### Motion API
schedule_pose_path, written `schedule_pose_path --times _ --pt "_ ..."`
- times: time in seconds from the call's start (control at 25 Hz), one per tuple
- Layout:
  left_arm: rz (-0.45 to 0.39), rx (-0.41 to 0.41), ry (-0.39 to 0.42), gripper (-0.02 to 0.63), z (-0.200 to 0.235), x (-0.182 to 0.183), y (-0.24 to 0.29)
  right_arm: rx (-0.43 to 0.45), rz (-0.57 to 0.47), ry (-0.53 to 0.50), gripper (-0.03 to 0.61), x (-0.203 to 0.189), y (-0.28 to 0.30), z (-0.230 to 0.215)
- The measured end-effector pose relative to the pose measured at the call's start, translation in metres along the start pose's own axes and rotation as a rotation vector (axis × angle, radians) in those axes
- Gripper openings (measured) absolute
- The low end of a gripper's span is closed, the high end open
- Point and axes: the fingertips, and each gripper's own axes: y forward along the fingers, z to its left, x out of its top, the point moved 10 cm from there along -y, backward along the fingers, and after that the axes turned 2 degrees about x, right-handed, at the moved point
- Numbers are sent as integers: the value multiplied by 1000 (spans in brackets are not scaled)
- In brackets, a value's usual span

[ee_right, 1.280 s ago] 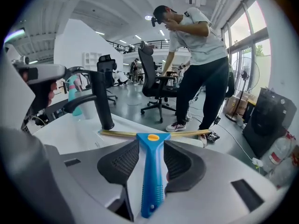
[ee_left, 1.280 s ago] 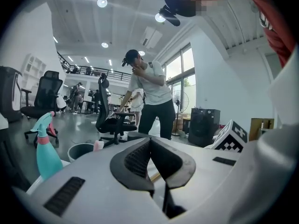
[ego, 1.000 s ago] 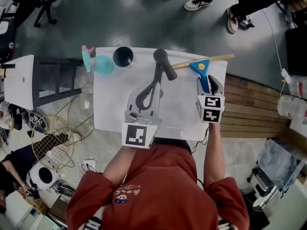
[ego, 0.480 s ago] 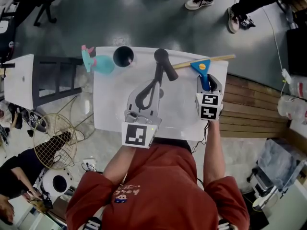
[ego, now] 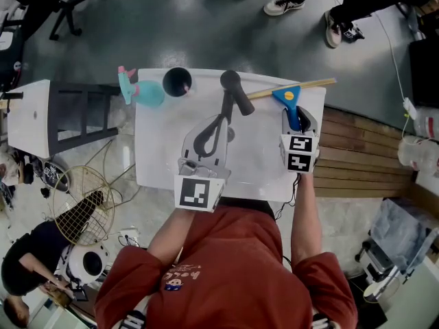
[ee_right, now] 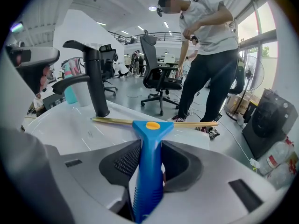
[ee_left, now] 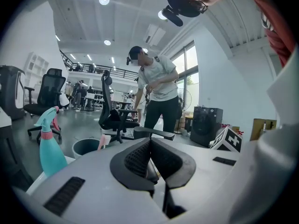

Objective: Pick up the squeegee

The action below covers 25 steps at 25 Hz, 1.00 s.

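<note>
Your right gripper point(ego: 299, 118) is at the table's right side. Its jaws are closing on the squeegee point(ego: 288, 94), with the blue handle point(ee_right: 147, 171) between them and the pads against both of its sides. The squeegee lies flat on the white table point(ego: 164, 156) near the far right corner. Its yellow blade strip point(ego: 309, 84) runs along the far edge and pokes past the right edge.

Your left gripper point(ee_left: 150, 146) is over the table's middle, jaws pressed together with nothing in them, pointing at the black faucet point(ego: 233, 91).

A teal spray bottle point(ego: 140, 91) sits at the far left corner, with a dark round container point(ego: 177, 81) just beside it.

The floor point(ego: 171, 26) is glossy grey, and wooden planks point(ego: 357, 156) lie right of the table. To the left are a black frame stool point(ego: 82, 118) and a wire basket point(ego: 79, 204). Far left there is an office chair point(ego: 68, 5).

A person point(ee_right: 210, 41) in a white shirt stands beyond the table, their shoes point(ego: 281, 5) on the far floor. Ceiling lights and more chairs show behind.
</note>
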Motion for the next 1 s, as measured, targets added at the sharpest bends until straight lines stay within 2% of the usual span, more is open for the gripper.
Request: schedule_pose_path --times 0.52,1.0 --pt "-15 -11 18 15 -9 6 -13 -21 -46 10 143 -7 -26 3" --pt "-51 -39 43 15 -40 22 -46 -64 -157 32 143 -12 -91 0"
